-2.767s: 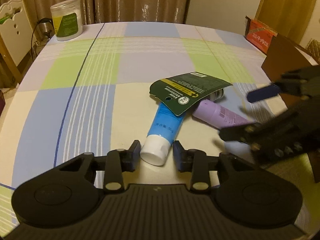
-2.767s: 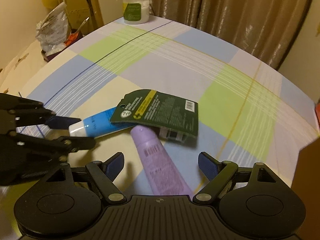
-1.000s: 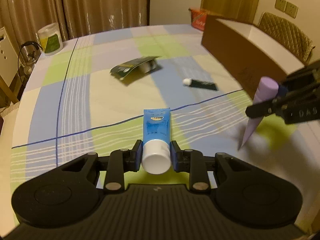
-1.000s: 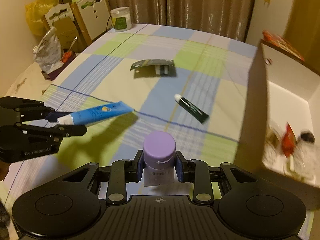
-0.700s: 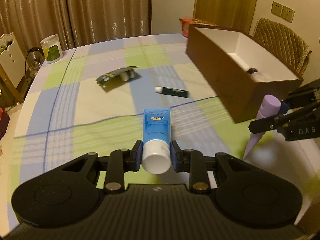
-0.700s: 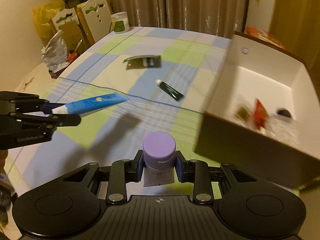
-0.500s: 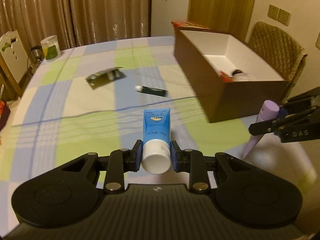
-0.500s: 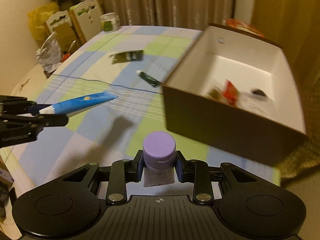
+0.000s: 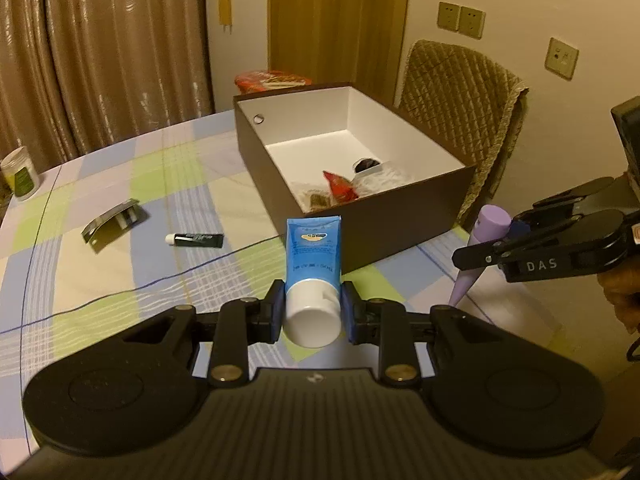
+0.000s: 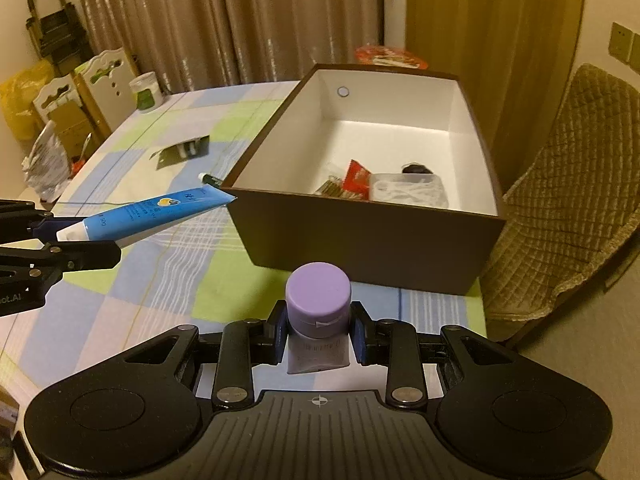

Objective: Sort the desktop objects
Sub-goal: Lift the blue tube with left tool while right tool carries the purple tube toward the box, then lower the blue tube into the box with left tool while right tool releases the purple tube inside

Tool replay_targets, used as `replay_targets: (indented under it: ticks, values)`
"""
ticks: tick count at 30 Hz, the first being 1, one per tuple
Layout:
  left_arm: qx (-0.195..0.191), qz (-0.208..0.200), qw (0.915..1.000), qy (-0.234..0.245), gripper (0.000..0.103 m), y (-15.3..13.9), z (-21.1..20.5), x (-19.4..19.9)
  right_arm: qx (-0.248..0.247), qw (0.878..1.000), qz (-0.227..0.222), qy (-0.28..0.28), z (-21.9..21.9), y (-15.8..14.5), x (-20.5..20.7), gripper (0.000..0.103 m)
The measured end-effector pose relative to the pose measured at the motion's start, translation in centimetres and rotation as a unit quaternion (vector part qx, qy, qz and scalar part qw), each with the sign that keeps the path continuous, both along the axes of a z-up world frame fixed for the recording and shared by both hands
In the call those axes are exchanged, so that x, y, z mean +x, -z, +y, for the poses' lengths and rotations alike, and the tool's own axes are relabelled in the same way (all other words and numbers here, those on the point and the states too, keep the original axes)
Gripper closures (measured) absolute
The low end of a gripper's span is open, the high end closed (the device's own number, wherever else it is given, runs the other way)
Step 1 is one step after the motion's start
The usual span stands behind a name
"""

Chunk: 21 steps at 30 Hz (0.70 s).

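Blue tube (image 9: 313,254) in left tongs (image 9: 312,314) (clamped)

Left wrist view looked forward over the checked tablecloth (image 9: 120,280) from the near left; right wrist view faced the open brown cardboard box (image 10: 360,236) closely. Both shared this box (image 9: 256,160).

The box (image 9: 400,216) stands on the table (image 9: 120,264), with the chair (image 9: 460,92) behind it.
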<state>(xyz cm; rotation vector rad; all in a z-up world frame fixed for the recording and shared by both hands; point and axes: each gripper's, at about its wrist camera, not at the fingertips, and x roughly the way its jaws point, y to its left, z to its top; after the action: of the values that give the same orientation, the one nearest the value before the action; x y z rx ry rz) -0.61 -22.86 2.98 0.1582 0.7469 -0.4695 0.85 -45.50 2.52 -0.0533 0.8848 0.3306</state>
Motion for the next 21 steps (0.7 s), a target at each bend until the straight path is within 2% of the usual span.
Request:
replay_targets:
  ticks: [10,21]
  values:
    - [-0.017,-0.010,0.9996,0.019,0.079,-0.5,0.2,0.6,-0.012,1.000,-0.017,0.018,0.6,-1.2,-0.4,0.072]
    - [-0.027,-0.033,0.9970,0.064,0.079,-1.4,0.3,2.1,0.004,0.998,-0.036,0.054,0.9,-3.8,0.2,0.072]
